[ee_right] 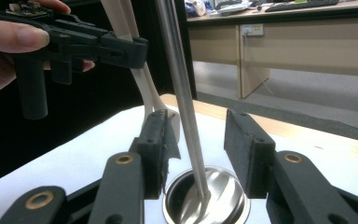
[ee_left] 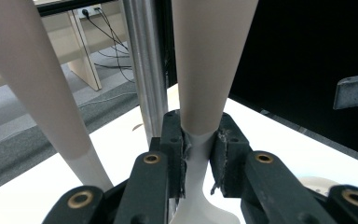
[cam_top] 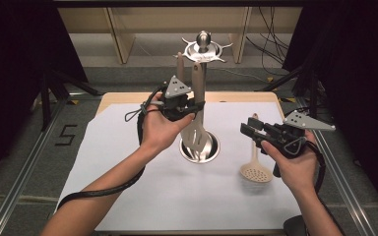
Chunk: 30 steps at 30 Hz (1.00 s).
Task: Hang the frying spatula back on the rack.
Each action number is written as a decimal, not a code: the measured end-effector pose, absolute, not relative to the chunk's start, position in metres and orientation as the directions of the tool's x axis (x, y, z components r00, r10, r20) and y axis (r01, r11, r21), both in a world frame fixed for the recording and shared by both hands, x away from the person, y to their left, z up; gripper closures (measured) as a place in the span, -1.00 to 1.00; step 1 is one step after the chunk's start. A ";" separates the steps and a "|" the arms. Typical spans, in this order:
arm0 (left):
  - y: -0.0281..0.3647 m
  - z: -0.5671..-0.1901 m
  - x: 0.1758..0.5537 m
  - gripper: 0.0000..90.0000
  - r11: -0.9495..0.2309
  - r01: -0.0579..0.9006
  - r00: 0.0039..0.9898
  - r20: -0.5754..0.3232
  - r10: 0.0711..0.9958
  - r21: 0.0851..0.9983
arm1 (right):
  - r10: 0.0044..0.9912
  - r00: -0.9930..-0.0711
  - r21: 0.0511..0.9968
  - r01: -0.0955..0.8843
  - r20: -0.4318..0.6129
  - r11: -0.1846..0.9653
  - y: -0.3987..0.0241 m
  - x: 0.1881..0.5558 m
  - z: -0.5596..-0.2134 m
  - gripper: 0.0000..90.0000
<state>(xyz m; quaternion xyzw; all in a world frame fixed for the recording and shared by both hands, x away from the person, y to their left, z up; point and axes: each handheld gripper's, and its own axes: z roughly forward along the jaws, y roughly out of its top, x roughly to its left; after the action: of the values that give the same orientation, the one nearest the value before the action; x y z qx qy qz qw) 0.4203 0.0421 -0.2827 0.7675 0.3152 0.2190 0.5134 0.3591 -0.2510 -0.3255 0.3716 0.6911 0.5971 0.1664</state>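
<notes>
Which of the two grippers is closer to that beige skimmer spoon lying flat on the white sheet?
The right. The right gripper hovers open just above the skimmer spoon's handle, not touching it. The left gripper is farther off at the metal stand, shut on the slotted spatula.

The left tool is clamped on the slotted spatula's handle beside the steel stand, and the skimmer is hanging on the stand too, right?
Not quite. The left tool does clamp the slotted spatula by the steel stand, but the skimmer lies flat on the white sheet near the right tool, as the high view shows.
</notes>
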 end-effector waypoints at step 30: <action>0.044 -0.287 0.421 0.59 -0.266 0.234 0.718 0.018 0.696 0.935 | 0.723 -0.670 0.956 0.289 0.167 0.047 -0.255 0.362 -0.329 0.34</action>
<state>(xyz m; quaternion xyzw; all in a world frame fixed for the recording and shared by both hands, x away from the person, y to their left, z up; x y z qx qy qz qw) 0.4206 0.0439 -0.2873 0.7644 0.3044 0.2204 0.5239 0.3618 -0.2548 -0.3289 0.3619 0.6994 0.5880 0.1847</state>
